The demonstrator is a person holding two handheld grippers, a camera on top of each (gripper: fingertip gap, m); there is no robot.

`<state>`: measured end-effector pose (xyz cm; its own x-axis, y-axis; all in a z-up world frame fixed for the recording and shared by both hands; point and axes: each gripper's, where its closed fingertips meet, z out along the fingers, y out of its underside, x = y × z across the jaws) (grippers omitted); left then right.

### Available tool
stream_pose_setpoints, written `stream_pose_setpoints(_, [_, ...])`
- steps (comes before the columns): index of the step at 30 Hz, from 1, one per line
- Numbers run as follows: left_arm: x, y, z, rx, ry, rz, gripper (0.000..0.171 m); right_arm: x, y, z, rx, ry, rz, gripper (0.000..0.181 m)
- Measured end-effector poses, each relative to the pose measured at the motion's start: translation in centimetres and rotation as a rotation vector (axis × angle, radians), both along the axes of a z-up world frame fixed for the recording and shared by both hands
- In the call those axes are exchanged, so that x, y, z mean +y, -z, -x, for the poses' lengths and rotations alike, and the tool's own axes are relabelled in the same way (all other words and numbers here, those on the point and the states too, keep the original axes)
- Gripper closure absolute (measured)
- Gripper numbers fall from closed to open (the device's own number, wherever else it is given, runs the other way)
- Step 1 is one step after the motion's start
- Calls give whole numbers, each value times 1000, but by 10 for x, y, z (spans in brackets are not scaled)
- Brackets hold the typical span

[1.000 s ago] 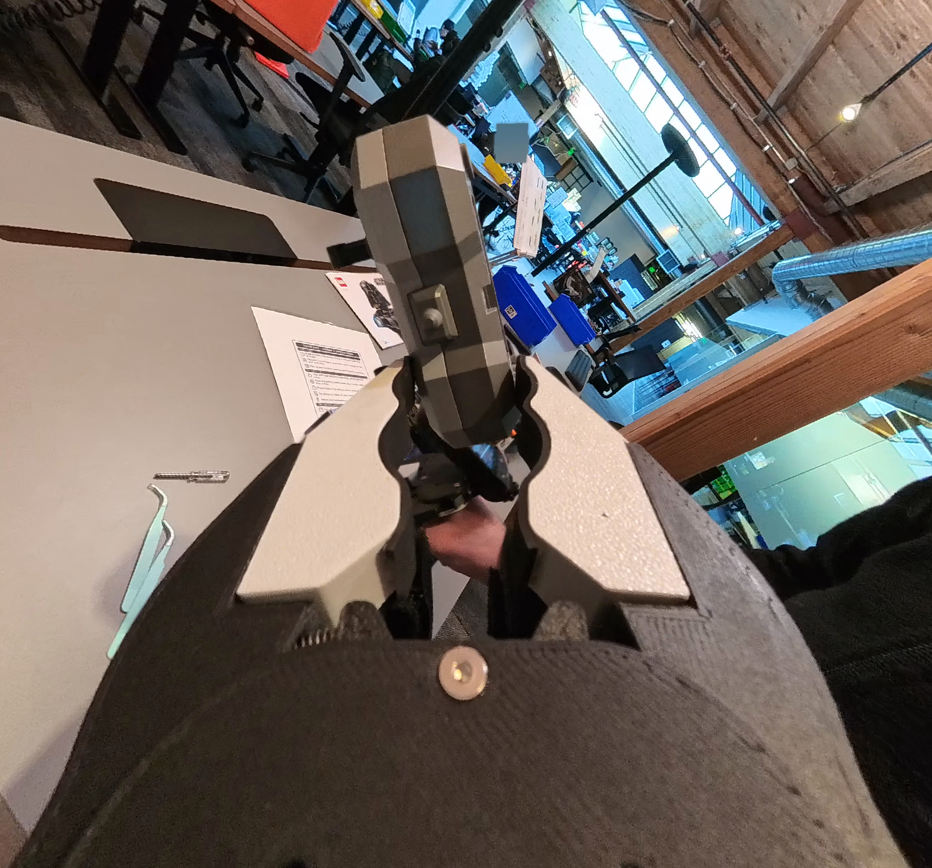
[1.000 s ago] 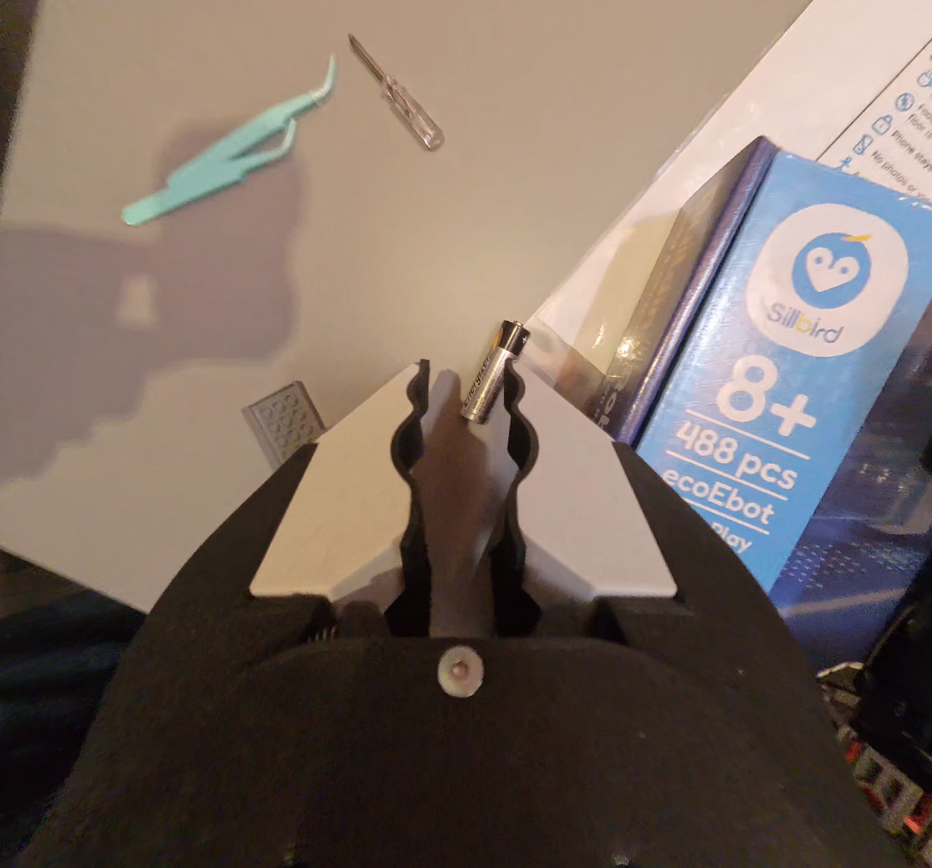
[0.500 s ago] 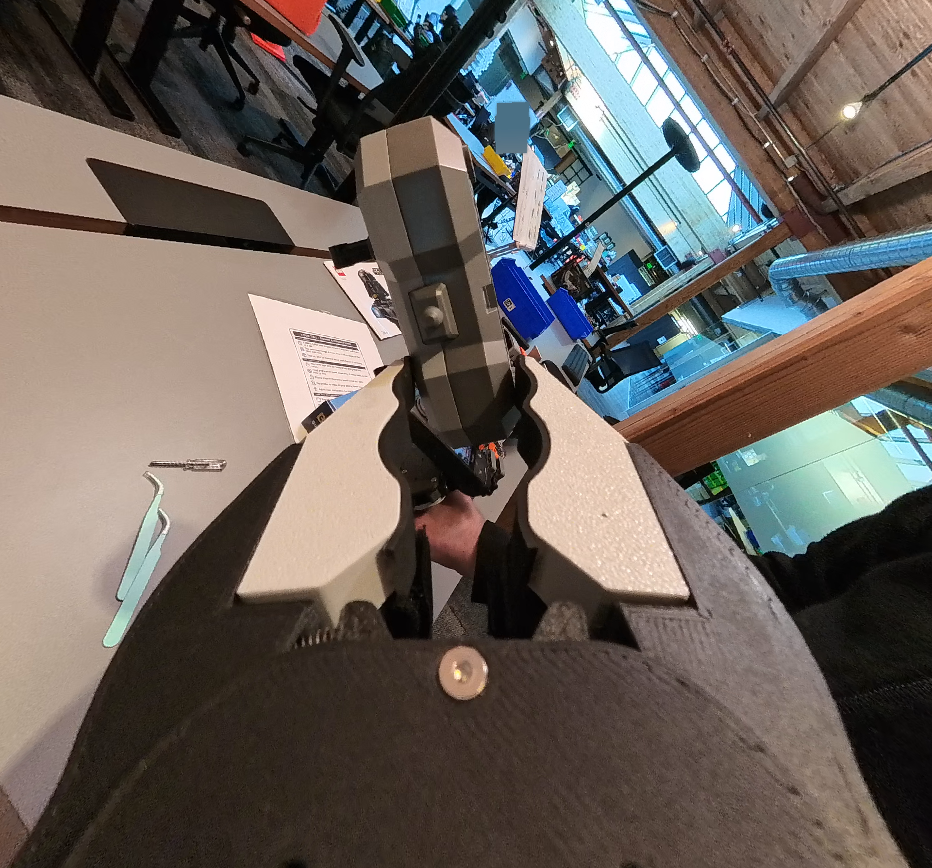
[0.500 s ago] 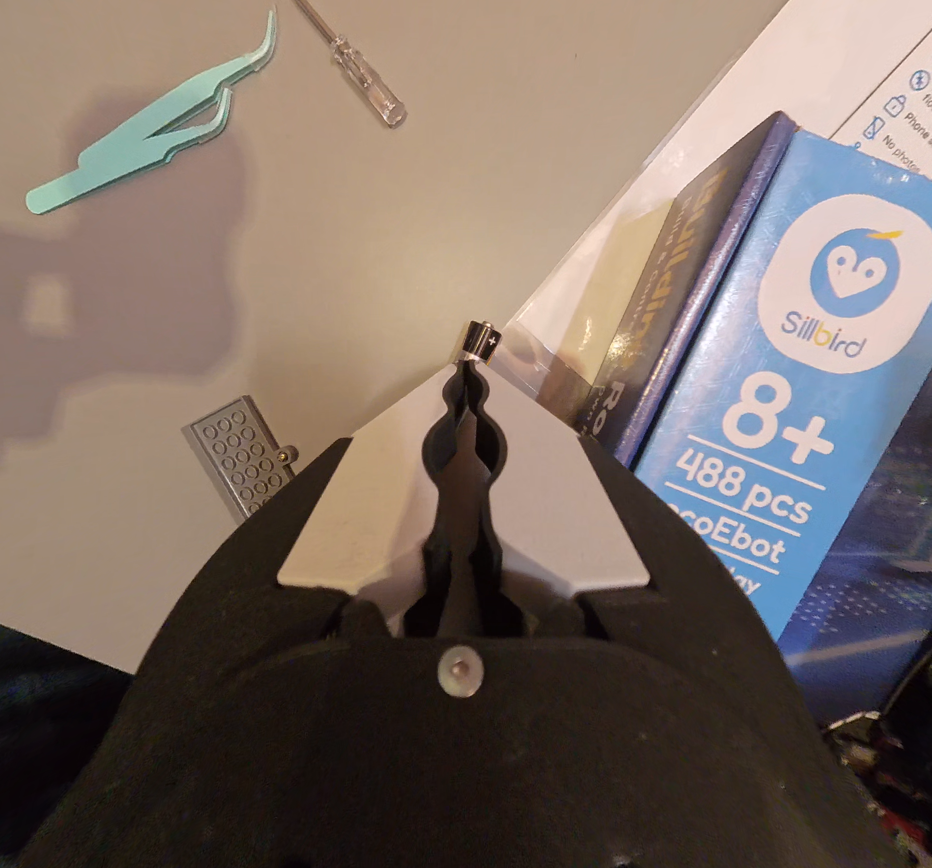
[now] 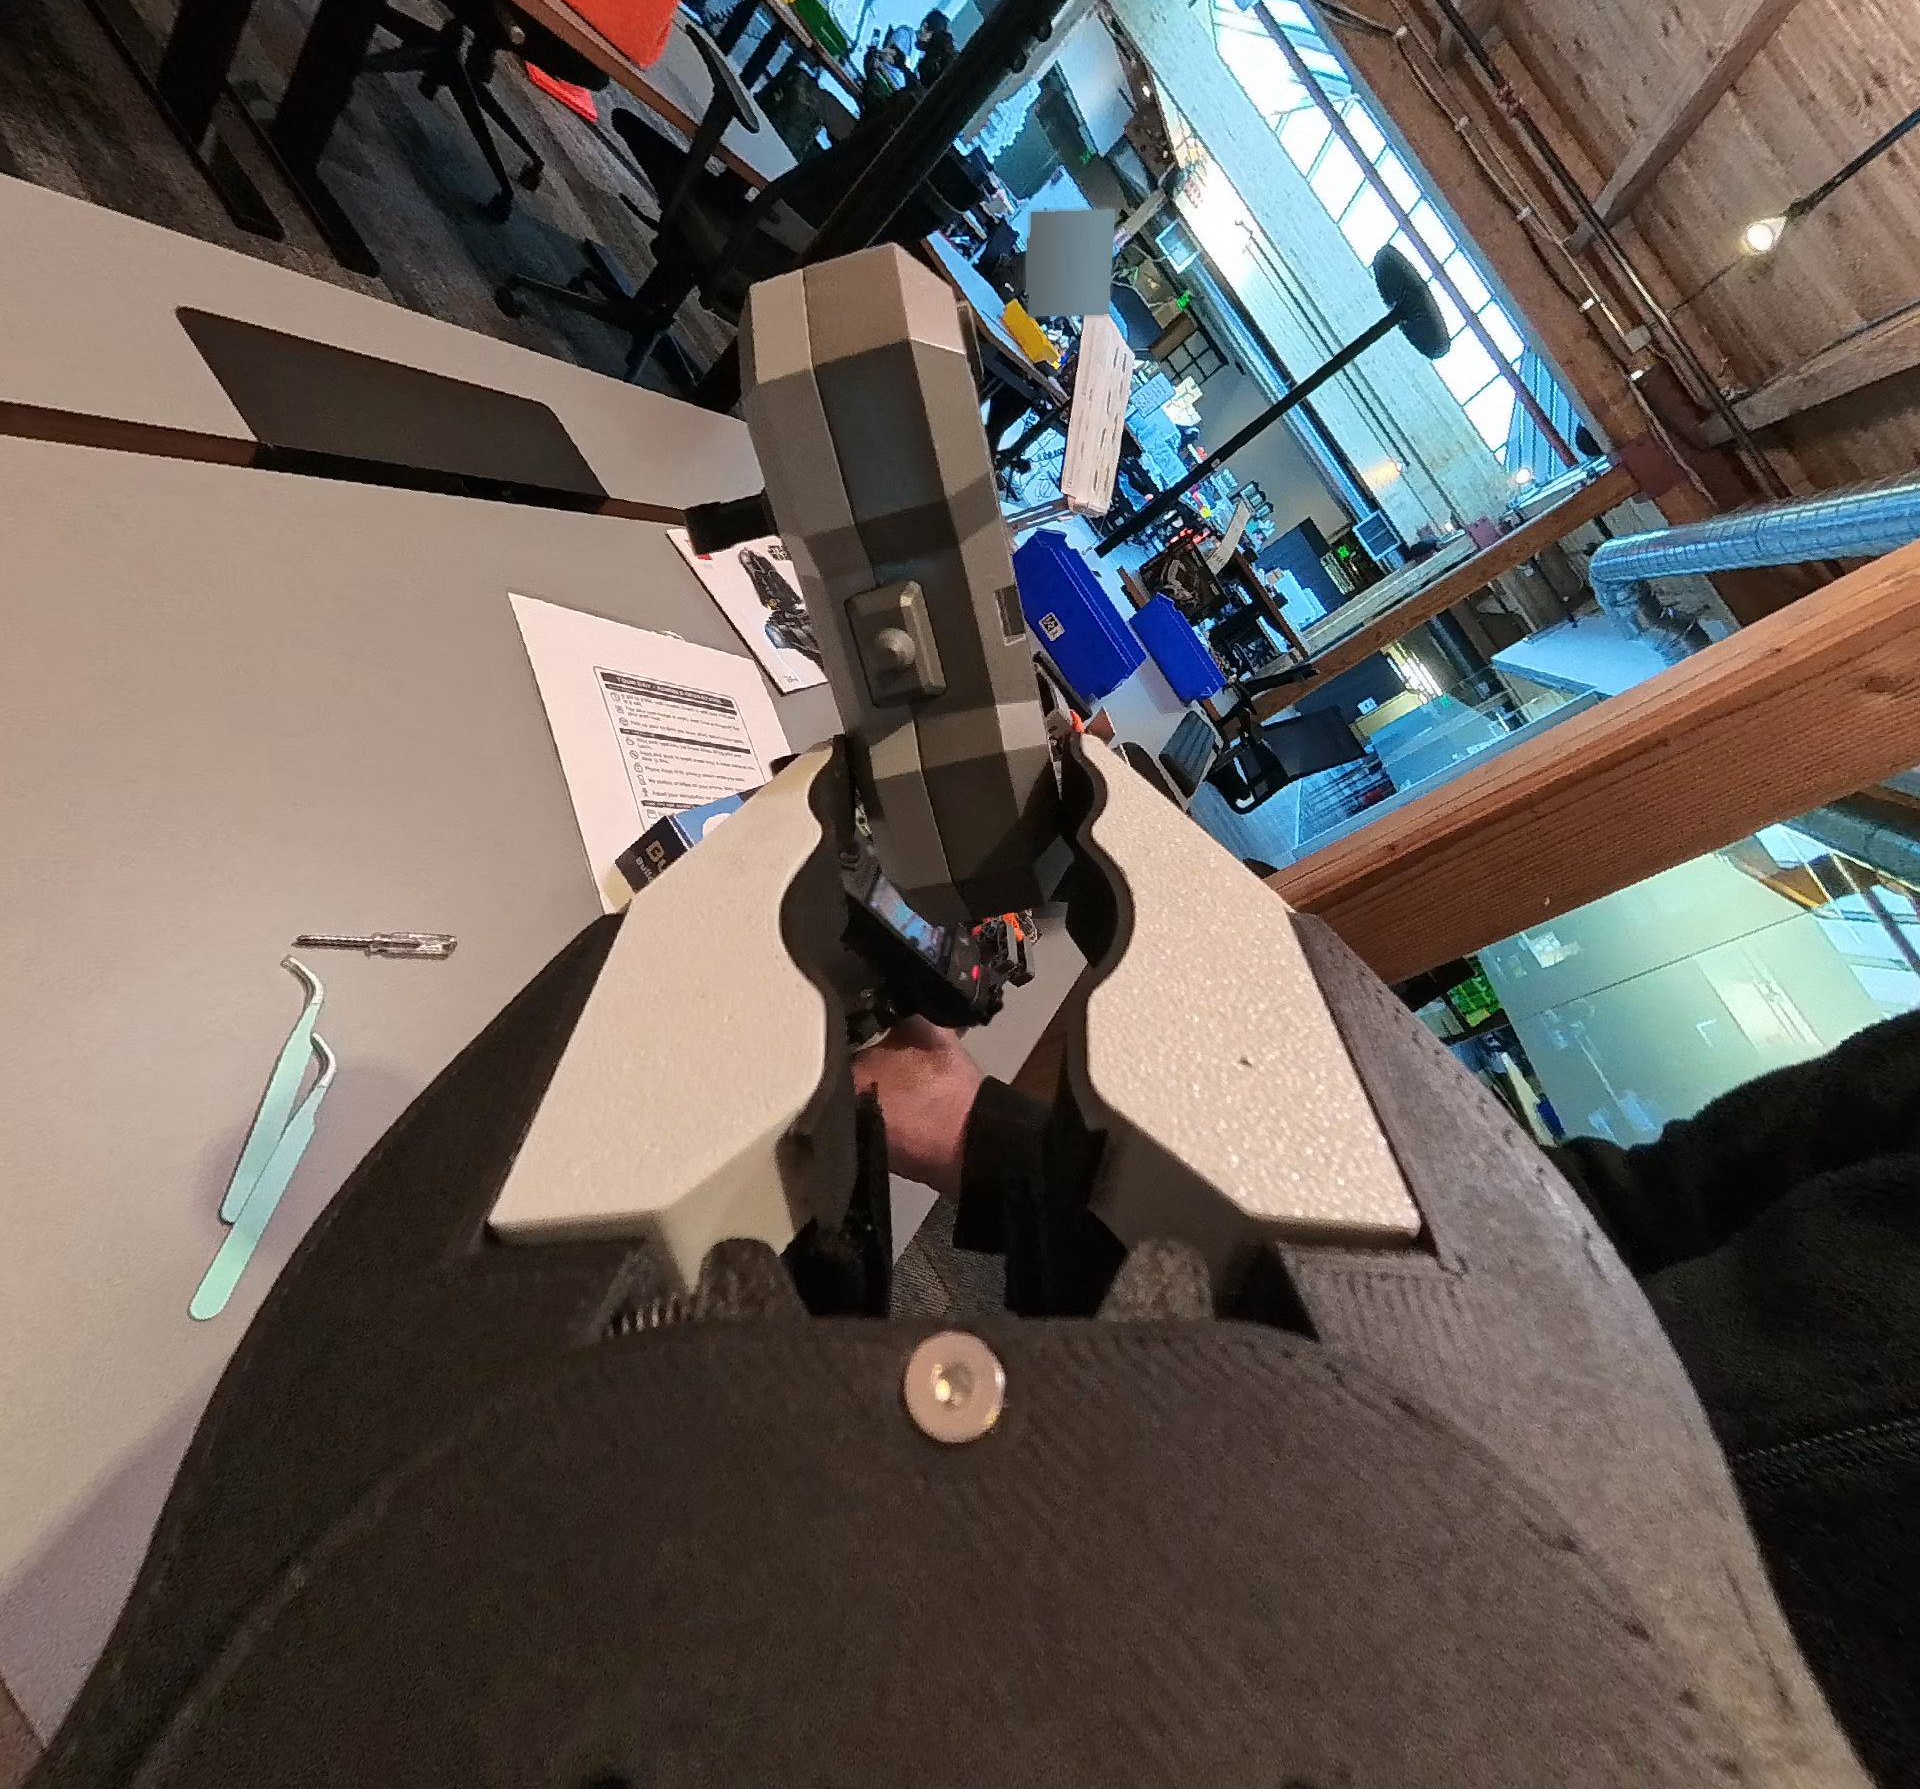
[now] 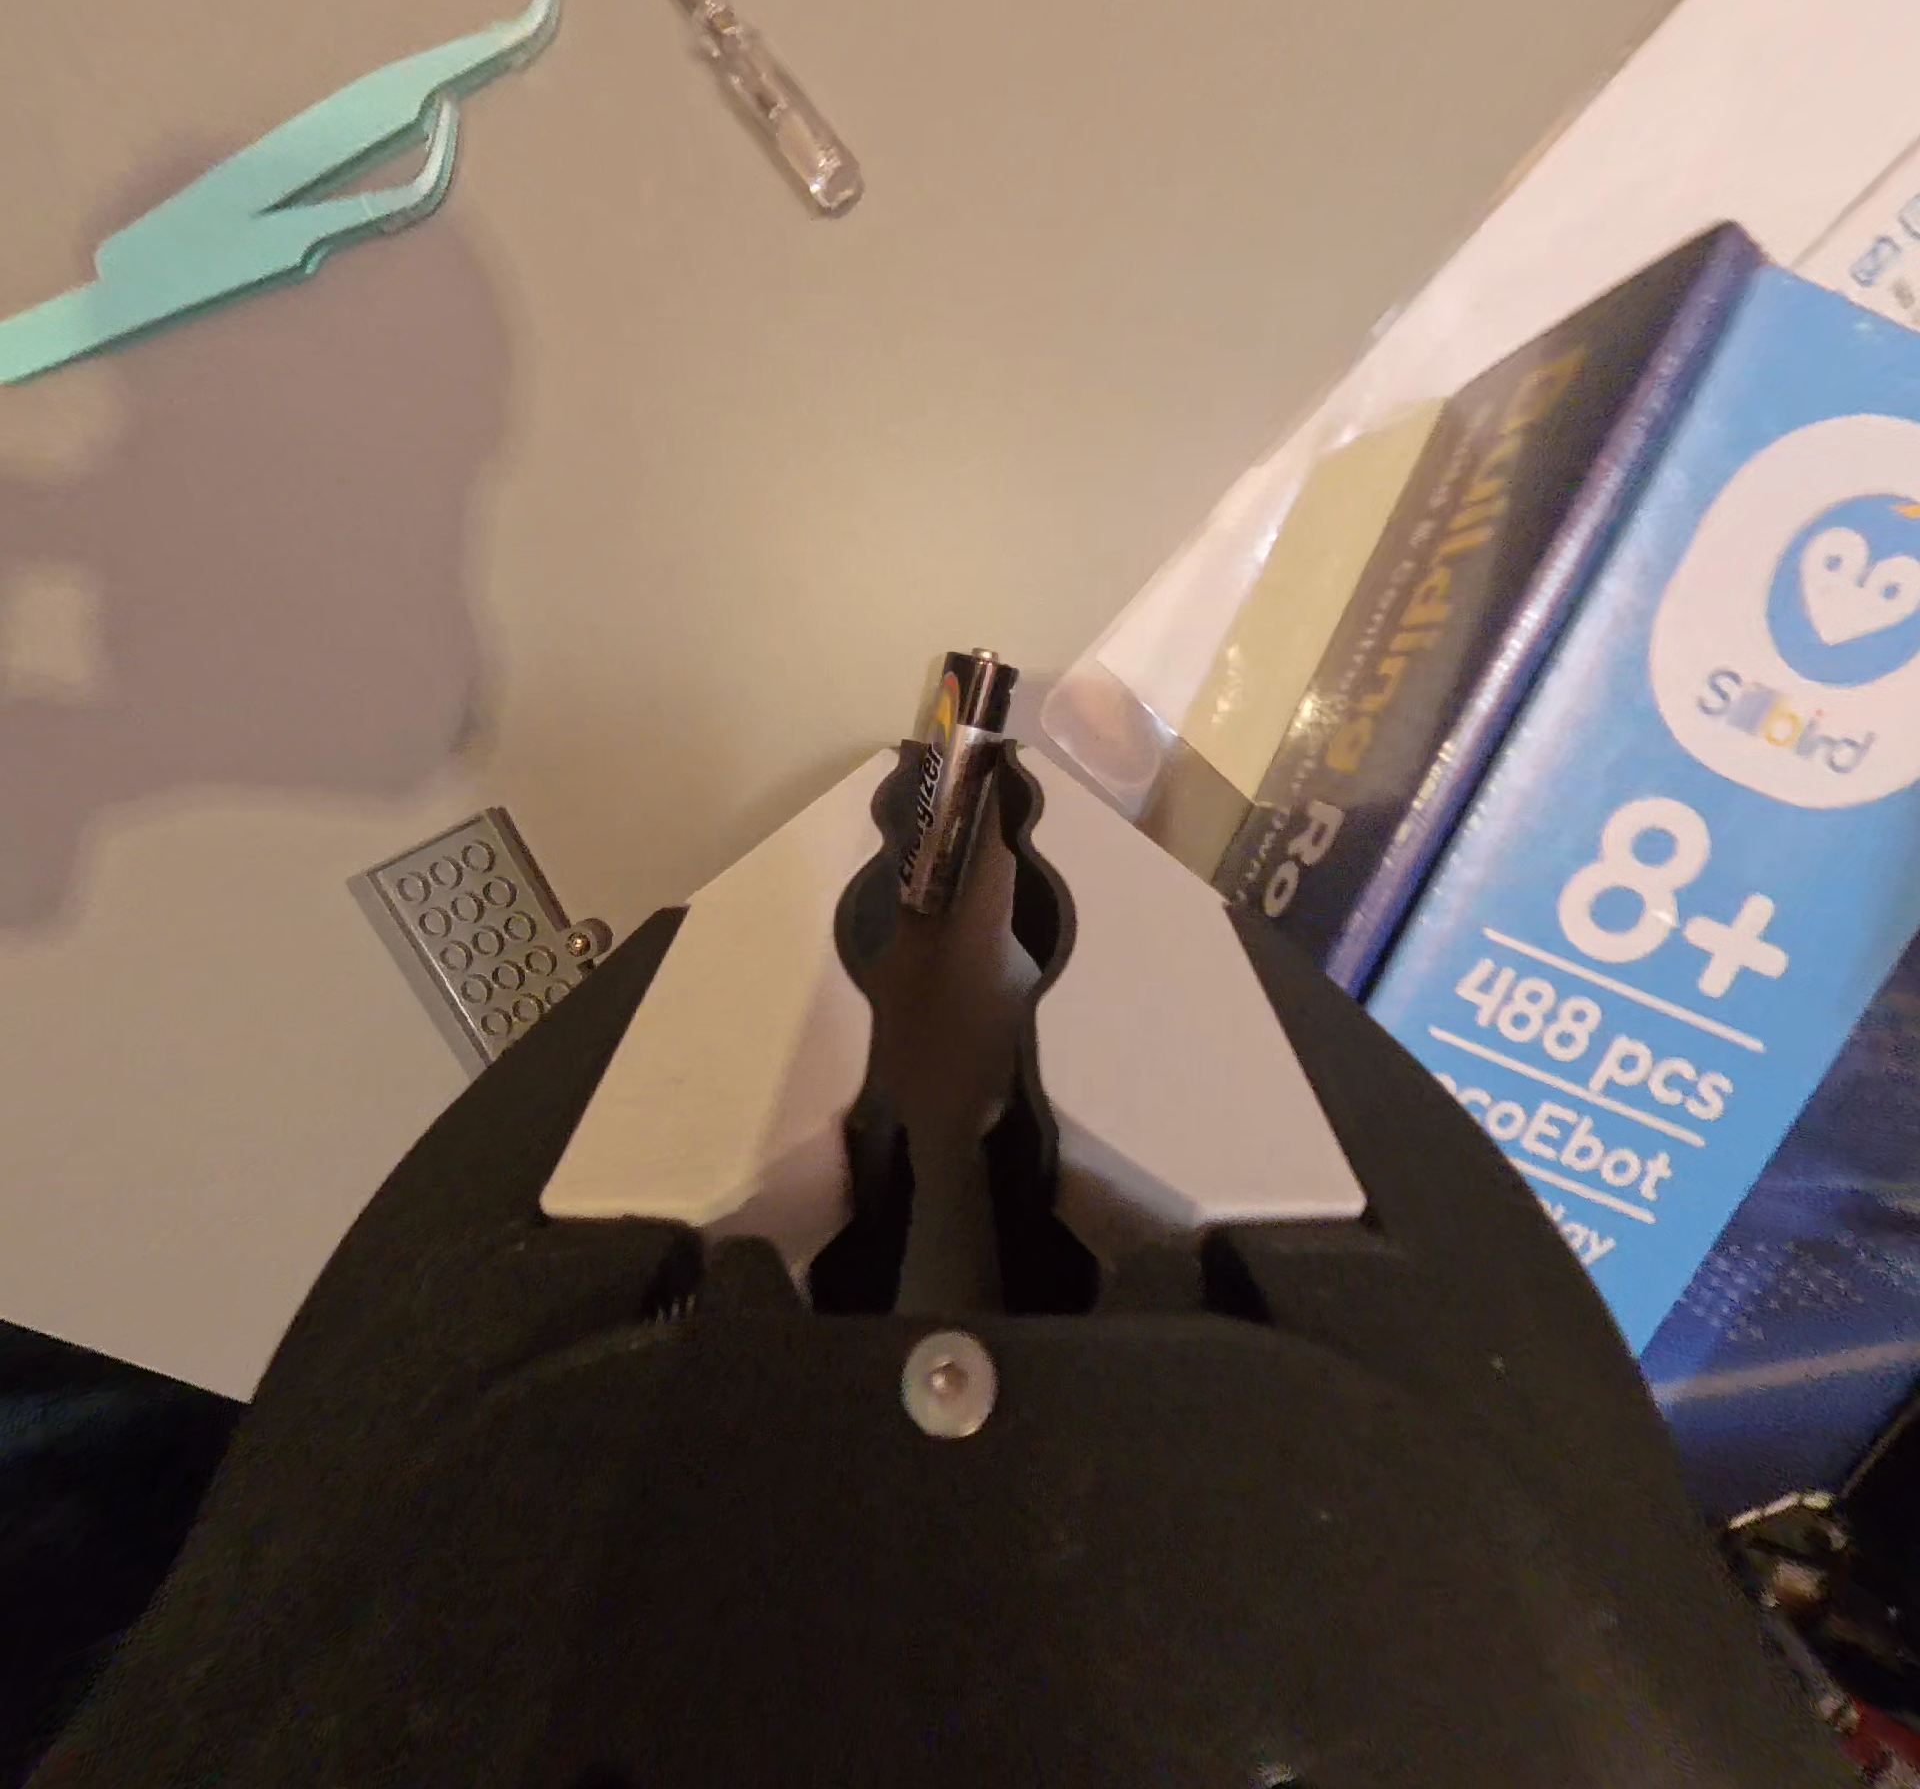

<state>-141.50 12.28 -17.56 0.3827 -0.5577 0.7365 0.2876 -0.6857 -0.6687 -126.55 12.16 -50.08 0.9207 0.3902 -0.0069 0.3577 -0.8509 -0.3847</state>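
My left gripper (image 5: 951, 763) is shut on a grey angular block-built housing (image 5: 883, 513), which stands upright out of the jaws with both pads pressed on its lower sides. My right gripper (image 6: 954, 752) is shut on a small black and silver battery (image 6: 961, 711). The battery lies lengthwise between the fingertips, its button end pointing forward past them, above the beige table (image 6: 935, 389). A hand (image 5: 925, 1085) holding a dark device shows below and behind the housing in the left wrist view.
Teal tweezers (image 6: 281, 191) and a small clear-handled screwdriver (image 6: 748, 66) lie on the table to the left; both show in the left wrist view (image 5: 275, 1116) (image 5: 379, 942). A grey studded plate (image 6: 478, 929) lies near the right gripper's left finger. A blue box (image 6: 1662, 804) lies on a white sheet (image 6: 1558, 129) at right.
The right jaws, open around the lying battery a second ago, closed; half a second ago only the battery's tip showed past the closed tips; now it sits between the pads. The left gripper barely moved.
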Motion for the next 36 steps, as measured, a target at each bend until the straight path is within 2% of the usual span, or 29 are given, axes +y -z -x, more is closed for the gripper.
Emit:
stream_pose_setpoints(3, [-1,0,0,-1,-5,2,135,1,2,5,-13,-33,15,169])
stream_pose_setpoints(7, [-2,0,-2,0,-9,-1,135,-3,0,8,55,-18,46,170])
stream_pose_setpoints(10, [-2,1,-5,0,-7,1,135,-3,-9,11,129,0,23,170])
stream_pose_setpoints(12, [-3,3,-7,3,-5,4,135,0,-25,16,220,26,-12,170])
stream_pose_setpoints(14, [-3,5,-10,6,-4,9,135,6,-50,20,332,78,-50,170])
stream_pose_setpoints(16, [-2,7,-12,9,-5,11,135,15,-93,26,458,99,-136,170])
stream_pose_setpoints(20, [0,8,-18,8,-8,13,135,32,-212,32,687,101,-350,170])
stream_pose_setpoints(23, [3,6,-25,-8,-9,15,135,35,-309,38,811,19,-547,170])
stream_pose_setpoints(25, [4,2,-30,-26,-10,18,136,30,-360,48,862,-71,-650,170])
stream_pose_setpoints(26, [5,-1,-33,-38,-5,19,135,28,-377,52,870,-99,-681,170])
stream_pose_setpoints(29, [7,-10,-42,-68,0,16,136,22,-401,71,894,-196,-732,170])
stream_pose_setpoints(36, [10,-27,-56,-99,10,10,136,23,-403,84,901,-240,-744,170])
